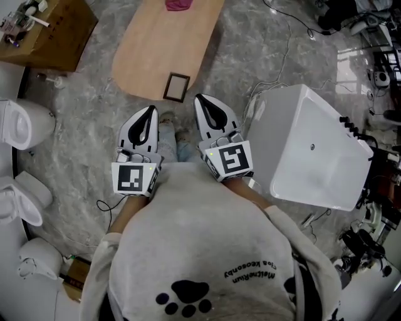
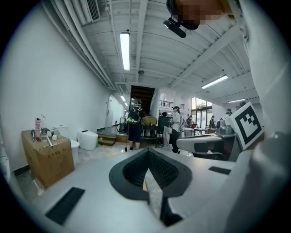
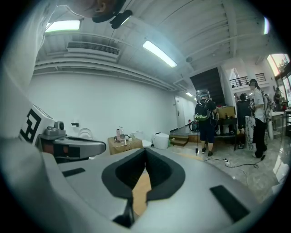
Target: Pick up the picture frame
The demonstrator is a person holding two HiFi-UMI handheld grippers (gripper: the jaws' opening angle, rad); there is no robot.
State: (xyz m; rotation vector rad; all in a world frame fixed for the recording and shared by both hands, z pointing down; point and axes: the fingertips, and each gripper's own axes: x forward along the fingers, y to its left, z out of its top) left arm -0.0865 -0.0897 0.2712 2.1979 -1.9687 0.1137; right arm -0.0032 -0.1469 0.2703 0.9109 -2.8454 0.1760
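The picture frame (image 1: 177, 87), dark-rimmed and rectangular, lies flat at the near end of the pale wooden bench (image 1: 156, 50), close to its rounded edge; it sits ahead of both claws, between their lines, nearer the tip of the right claw (image 1: 200, 100) than that of the left claw (image 1: 150, 111), and apart from both; neither claw touches it

In the head view the two claws are held side by side above the grey marbled floor (image 1: 81, 144), pointing toward the bench, the right one reaching a little further forward; the left gripper view shows the left claw (image 2: 148, 152) clenched, its two jaws meeting at the tip with nothing gripped between them; the right gripper view shows the right claw (image 3: 145, 152) clenched in the same way and empty, with only a strip of the wooden top visible through the slit below the tips

A pink cloth (image 1: 178, 5) lies at the far end of the bench; a cardboard box (image 1: 47, 31) stands to the left, a white bathtub (image 1: 313, 147) to the right, and a white toilet (image 1: 22, 122) at the left edge
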